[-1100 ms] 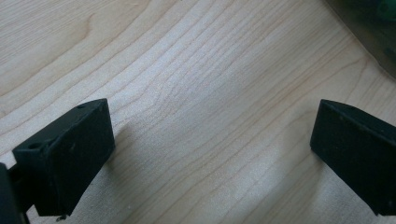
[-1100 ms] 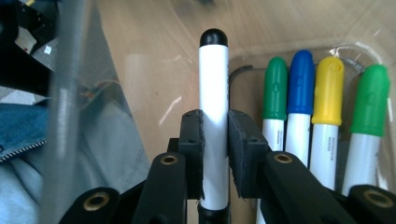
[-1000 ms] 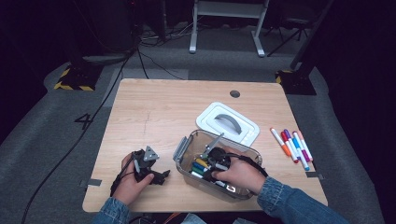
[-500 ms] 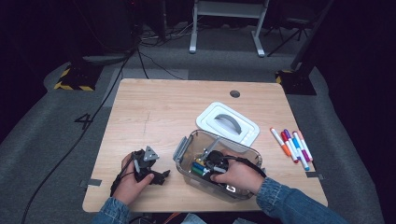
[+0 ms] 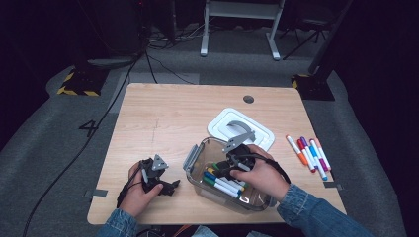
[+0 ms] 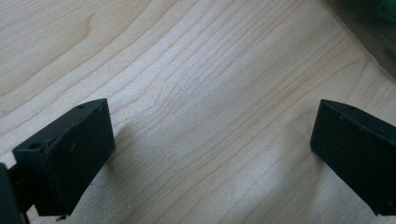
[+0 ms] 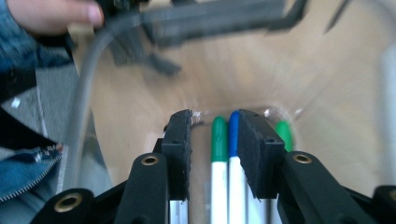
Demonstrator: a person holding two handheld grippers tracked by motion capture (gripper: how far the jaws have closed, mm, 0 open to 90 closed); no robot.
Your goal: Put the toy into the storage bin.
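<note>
Markers are going into a clear box (image 5: pixel 195 160) at the desk's near right: several lie inside, five wait at right (image 5: pixel 309 155). The right gripper (image 7: pixel 214 130), jaws just parted, hovers above them; left gripper (image 6: pixel 210 154) rests wide open

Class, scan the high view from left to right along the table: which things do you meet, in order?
Left tool → clear box holding markers → right tool → loose markers on the table.

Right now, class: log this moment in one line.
right gripper: jaws just opened, over markers | clear box | left gripper: open, empty
</note>
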